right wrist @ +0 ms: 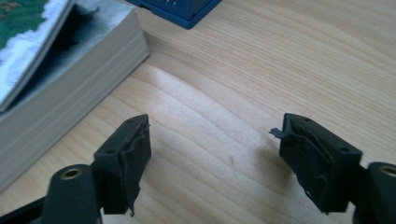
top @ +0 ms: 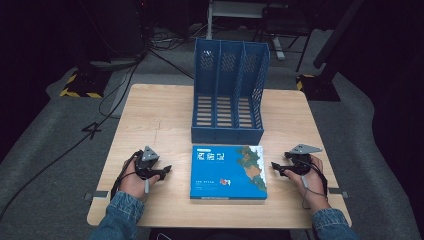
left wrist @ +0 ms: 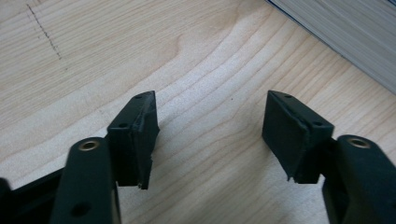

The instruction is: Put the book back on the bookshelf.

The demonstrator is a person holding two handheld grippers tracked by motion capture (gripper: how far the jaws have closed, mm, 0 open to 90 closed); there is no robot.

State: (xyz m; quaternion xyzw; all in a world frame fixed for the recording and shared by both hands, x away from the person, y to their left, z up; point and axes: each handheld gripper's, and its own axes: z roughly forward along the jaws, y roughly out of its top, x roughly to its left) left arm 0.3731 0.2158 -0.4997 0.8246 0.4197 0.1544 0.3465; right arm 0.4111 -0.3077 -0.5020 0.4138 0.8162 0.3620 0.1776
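Note:
A thick blue book point(top: 228, 171) lies flat on the wooden table point(top: 150, 115), just in front of a blue three-slot file rack point(top: 228, 95). My left gripper point(top: 166, 169) rests on the table left of the book, open, jaws pointing at it. In the left gripper view the open gripper point(left wrist: 210, 135) holds nothing, and the book's page edge point(left wrist: 345, 42) is at the top right. My right gripper point(top: 276, 167) sits right of the book, open and empty. In the right gripper view the gripper point(right wrist: 212, 163) faces the book point(right wrist: 60, 88), whose cover lifts slightly.
The file rack's corner point(right wrist: 182, 9) is at the top of the right gripper view. Cables point(top: 115, 90) and stand bases point(top: 80, 82) lie on the grey floor beyond the table. Bare wood surrounds the book on both sides.

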